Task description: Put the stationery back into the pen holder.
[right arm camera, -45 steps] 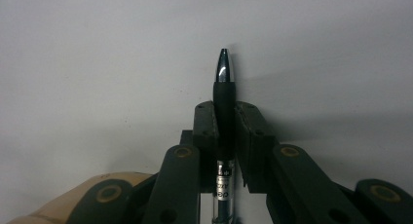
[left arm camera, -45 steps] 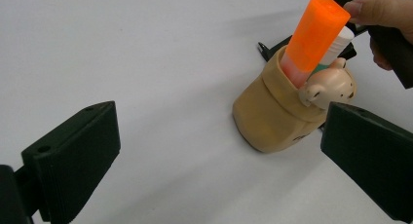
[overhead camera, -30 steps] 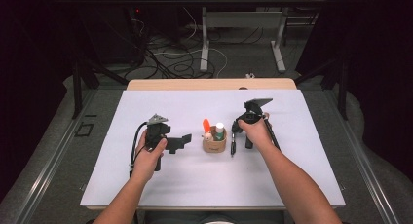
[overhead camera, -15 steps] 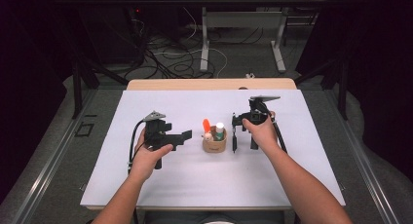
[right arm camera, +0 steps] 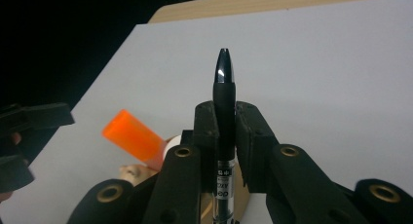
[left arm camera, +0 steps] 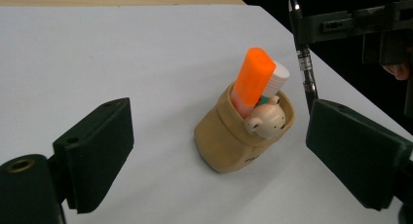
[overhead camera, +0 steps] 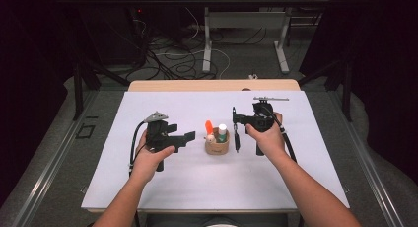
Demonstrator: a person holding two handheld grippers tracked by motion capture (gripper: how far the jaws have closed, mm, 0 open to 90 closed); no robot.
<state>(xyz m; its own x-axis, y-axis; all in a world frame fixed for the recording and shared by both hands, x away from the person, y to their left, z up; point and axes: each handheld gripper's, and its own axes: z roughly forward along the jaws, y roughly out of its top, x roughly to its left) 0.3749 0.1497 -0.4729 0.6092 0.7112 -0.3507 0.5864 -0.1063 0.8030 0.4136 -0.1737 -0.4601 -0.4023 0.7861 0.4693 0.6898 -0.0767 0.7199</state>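
Right gripper (overhead camera: 237, 119) clamped on black pen (overhead camera: 237, 138), lifted at 3 o'clock of tan pen cup (overhead camera: 217, 147); pen not yet in cup.

Left gripper (overhead camera: 190, 136) at 9 o'clock of cup, jaws apart, just been closing slightly, nothing gripped.

Cup mid-surface (overhead camera: 296, 187), holds orange highlighter (overhead camera: 209, 127).

My forearms were bare. Each black gripper (overhead camera: 170, 137) had ribbed fingers (left arm camera: 100, 151), brass-ringed screw holes and a trailing black cable (overhead camera: 133, 145).

A black pen (right arm camera: 223, 117) hangs upright just beside a tan holder (overhead camera: 217, 146) with an orange marker (left arm camera: 252, 80).
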